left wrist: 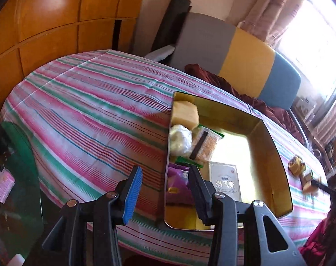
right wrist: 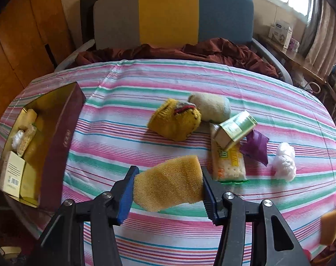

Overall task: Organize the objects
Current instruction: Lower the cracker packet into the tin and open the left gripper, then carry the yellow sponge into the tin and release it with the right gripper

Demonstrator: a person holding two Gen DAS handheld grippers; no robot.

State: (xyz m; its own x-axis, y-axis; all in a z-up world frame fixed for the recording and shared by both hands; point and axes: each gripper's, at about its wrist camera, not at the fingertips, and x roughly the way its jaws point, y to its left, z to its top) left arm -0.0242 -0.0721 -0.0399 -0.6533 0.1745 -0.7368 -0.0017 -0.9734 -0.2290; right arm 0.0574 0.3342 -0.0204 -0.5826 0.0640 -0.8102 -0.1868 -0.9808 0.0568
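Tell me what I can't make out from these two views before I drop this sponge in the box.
- Box floor near the front: left wrist view, the left gripper covers it, and glare washes out the middle.
- Purple packet label: left wrist view, blurred, partly behind a finger.
- Box interior: right wrist view, the near wall hides part.
- Object at the right edge: right wrist view, cut off.
- Right gripper holds the sponge, hiding the cloth beneath.

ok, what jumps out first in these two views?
The right gripper squeezing a yellow sponge above the striped tablecloth. Next, the gold-lined box with snack packets along its left side, the open left gripper straddling its near wall. Loose items cluster mid-table, notably a yellow knit sock.
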